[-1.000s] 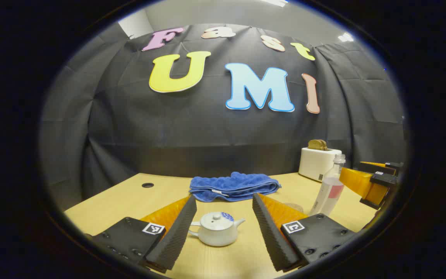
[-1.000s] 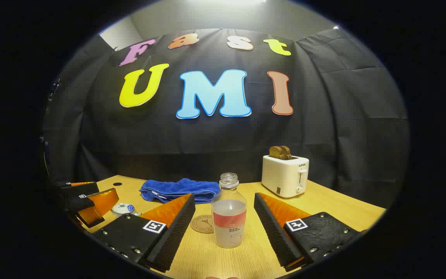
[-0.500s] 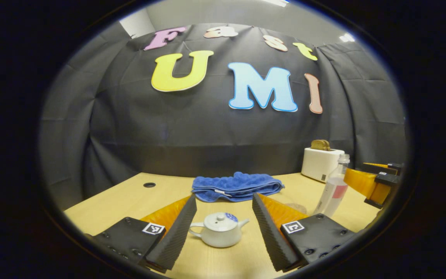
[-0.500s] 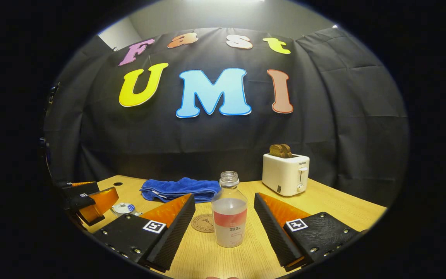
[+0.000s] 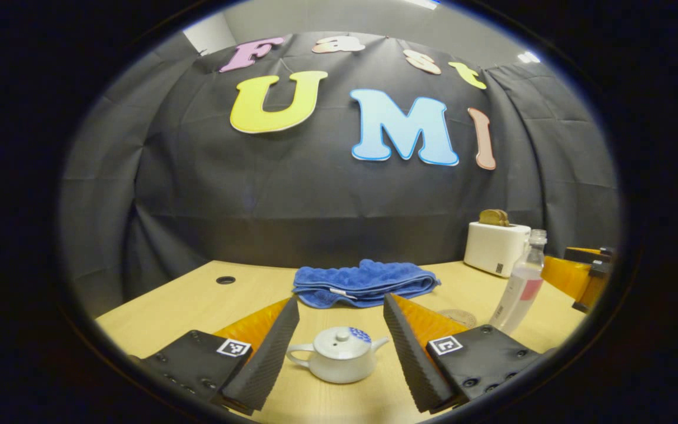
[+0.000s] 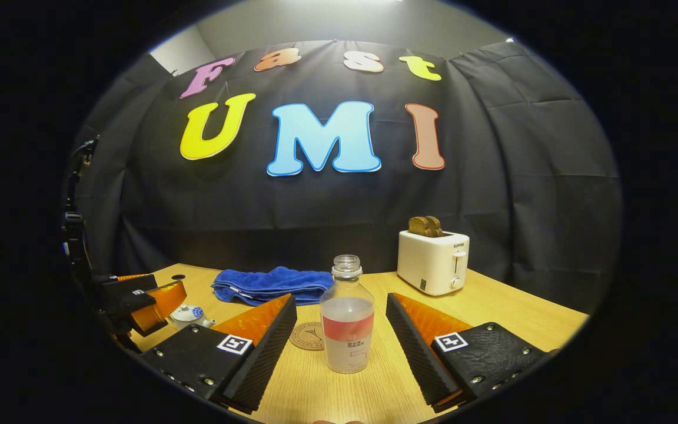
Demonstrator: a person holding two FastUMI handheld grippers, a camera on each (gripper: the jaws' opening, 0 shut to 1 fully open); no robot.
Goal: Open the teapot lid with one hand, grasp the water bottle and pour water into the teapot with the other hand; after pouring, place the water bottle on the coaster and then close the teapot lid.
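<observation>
The teapot [image 5: 339,355] stands upright on the table [image 5: 198,300], lid [image 5: 339,340] seated, handle to the view's left and spout to its right. The left gripper [image 5: 339,347] has its fingers spread wide, one on each side of the pot and clear of it; it grasps nothing. The bottle [image 6: 347,324] stands upright and uncapped, part full, between the spread fingers of the right gripper [image 6: 342,347]; neither finger touches it. The coaster [image 6: 308,337] lies flat just behind and to the left of the bottle. A blue towel [image 5: 365,282] and a toaster [image 6: 433,261] sit farther back, apart from the work.

Step in hand, as judged: approach for both grasps. No lid lift or pour has begun.

Procedure for the lid:
- Centre the left gripper over the knob [image 5: 342,336], not the pot body.
- Lower until the fingers bracket the knob, then close gently. The knob is small and likely smooth, so a shallow pinch may slip.
- Lift straight up, so the pot is not dragged.

Procedure for the bottle:
- Keep the bottle centred between the fingers and close on the body at the label band [image 6: 348,327].
- Close squarely; an off-centre contact may tip the bottle, and it has no cap.
- Keep it upright until its mouth is over the open pot.
</observation>
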